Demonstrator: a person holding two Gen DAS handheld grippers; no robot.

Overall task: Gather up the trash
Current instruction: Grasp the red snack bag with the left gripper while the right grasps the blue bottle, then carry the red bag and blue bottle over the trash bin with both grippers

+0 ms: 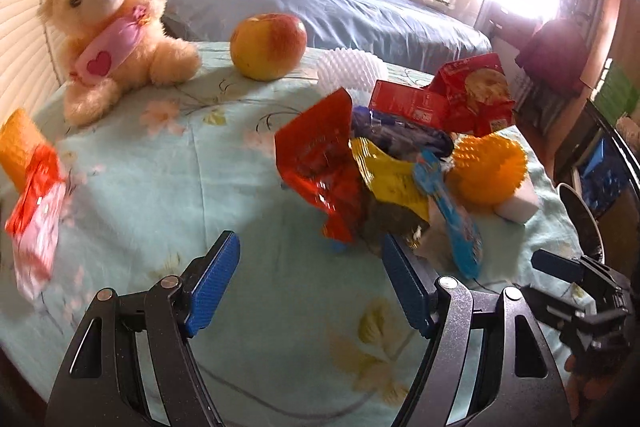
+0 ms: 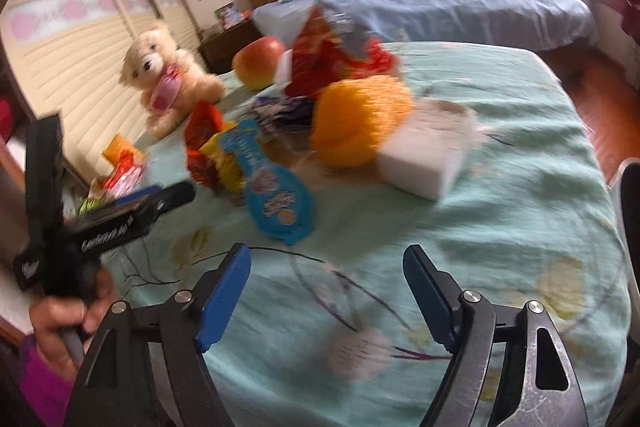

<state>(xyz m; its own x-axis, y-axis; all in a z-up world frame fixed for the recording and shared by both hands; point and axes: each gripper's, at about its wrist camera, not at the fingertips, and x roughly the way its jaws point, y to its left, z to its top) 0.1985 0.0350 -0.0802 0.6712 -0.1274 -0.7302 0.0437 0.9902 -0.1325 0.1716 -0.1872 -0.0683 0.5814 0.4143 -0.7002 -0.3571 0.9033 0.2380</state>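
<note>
A heap of trash lies on the mint floral tablecloth (image 1: 160, 187): a red wrapper (image 1: 320, 163), a yellow wrapper (image 1: 388, 175), a blue wrapper (image 1: 452, 211) and red snack boxes (image 1: 476, 95). My left gripper (image 1: 310, 243) is open just in front of the heap, its right finger close to the crumpled wrappers, with nothing between the pads. A red and pink wrapper (image 1: 36, 211) lies apart at the far left. My right gripper (image 2: 327, 253) is open over bare cloth, short of the blue wrapper (image 2: 272, 203).
A teddy bear (image 1: 108, 27), an apple (image 1: 268, 47), a white spiky ball (image 1: 352, 71), an orange spiky ball (image 1: 490, 169) and a white sponge block (image 1: 520, 205) share the table. A bed (image 1: 320, 7) stands behind. A hand (image 2: 68, 319) shows at the left.
</note>
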